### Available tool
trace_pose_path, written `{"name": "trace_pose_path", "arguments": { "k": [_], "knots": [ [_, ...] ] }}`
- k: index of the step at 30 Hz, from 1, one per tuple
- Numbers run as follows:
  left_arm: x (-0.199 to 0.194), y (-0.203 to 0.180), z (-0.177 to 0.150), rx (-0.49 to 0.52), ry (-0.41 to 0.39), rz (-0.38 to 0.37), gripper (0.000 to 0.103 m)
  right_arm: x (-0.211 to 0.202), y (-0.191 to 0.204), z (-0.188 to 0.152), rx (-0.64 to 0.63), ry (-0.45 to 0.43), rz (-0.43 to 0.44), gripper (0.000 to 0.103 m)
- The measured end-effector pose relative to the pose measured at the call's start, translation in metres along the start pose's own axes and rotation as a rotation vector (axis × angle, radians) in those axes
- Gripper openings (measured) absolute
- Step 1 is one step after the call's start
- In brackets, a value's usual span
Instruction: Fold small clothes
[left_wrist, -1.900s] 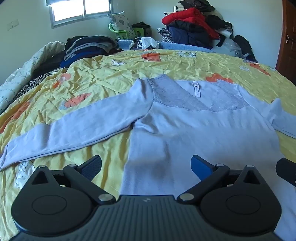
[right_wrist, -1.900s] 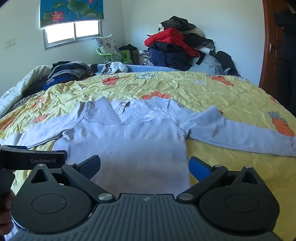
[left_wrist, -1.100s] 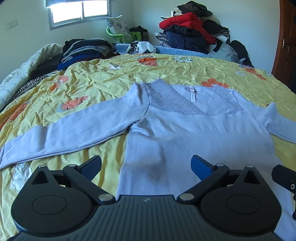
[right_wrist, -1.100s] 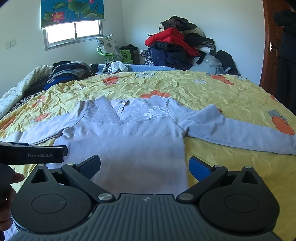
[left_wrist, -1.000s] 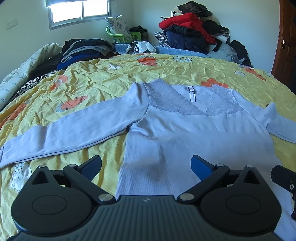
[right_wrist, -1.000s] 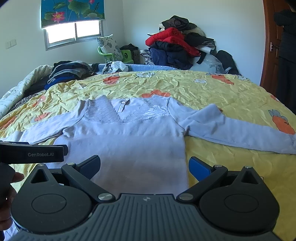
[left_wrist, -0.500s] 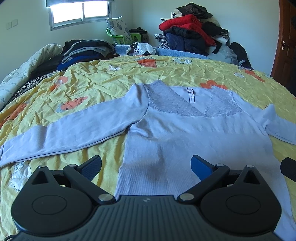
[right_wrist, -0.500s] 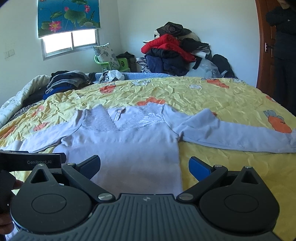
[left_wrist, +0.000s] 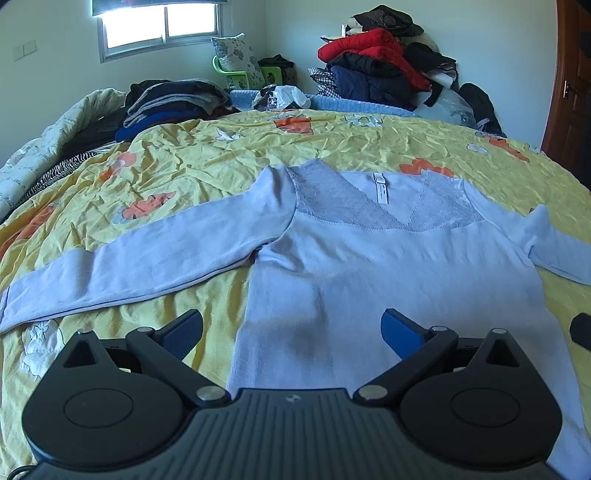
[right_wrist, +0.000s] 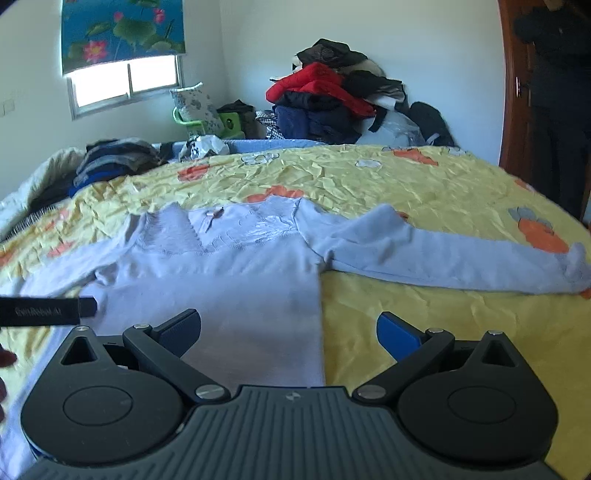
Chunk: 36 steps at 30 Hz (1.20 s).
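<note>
A pale lilac long-sleeved top (left_wrist: 388, 266) lies flat, face up, on the yellow bed sheet (left_wrist: 184, 162), with both sleeves spread out to the sides. It also shows in the right wrist view (right_wrist: 229, 280). My left gripper (left_wrist: 291, 328) is open and empty, above the bottom hem near the top's left side edge. My right gripper (right_wrist: 288, 328) is open and empty, above the hem at the top's right side edge. The right sleeve (right_wrist: 443, 254) stretches out to the right.
A pile of red and dark clothes (left_wrist: 376, 74) stands at the far wall. Folded dark clothes (left_wrist: 166, 103) lie at the bed's far left. A wooden door (right_wrist: 517, 85) and a standing person (right_wrist: 561, 103) are at the right.
The right gripper has lifted and shifted right, so the top sits lower and further left in its view. The left gripper has barely moved. Both stay open.
</note>
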<state>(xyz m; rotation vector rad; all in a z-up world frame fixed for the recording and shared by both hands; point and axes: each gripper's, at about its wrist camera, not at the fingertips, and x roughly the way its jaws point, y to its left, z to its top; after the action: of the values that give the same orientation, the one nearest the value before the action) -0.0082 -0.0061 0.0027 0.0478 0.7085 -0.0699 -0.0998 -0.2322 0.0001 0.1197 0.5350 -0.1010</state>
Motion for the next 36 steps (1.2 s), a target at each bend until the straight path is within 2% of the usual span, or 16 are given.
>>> {"name": "trace_pose_path", "arguments": {
  "k": [5,12,19,28,36],
  "knots": [
    [-0.001,-0.003,-0.002,0.003,0.002,-0.005,0.103,0.0,0.003,-0.001,-0.039,-0.009,-0.001,0.103],
    [0.001,-0.005,-0.002,0.006,0.006,-0.011,0.103,0.001,-0.014,0.001,0.014,-0.011,0.039,0.103],
    [0.003,-0.01,-0.002,0.018,0.011,-0.014,0.103,0.0,-0.02,0.001,0.012,-0.033,0.037,0.103],
    [0.007,-0.014,-0.003,0.016,0.019,-0.014,0.103,0.007,-0.022,-0.003,0.019,0.0,0.028,0.103],
    [0.007,-0.013,-0.003,0.012,0.017,-0.015,0.103,0.006,-0.021,-0.004,0.019,-0.006,0.031,0.103]
  ]
}}
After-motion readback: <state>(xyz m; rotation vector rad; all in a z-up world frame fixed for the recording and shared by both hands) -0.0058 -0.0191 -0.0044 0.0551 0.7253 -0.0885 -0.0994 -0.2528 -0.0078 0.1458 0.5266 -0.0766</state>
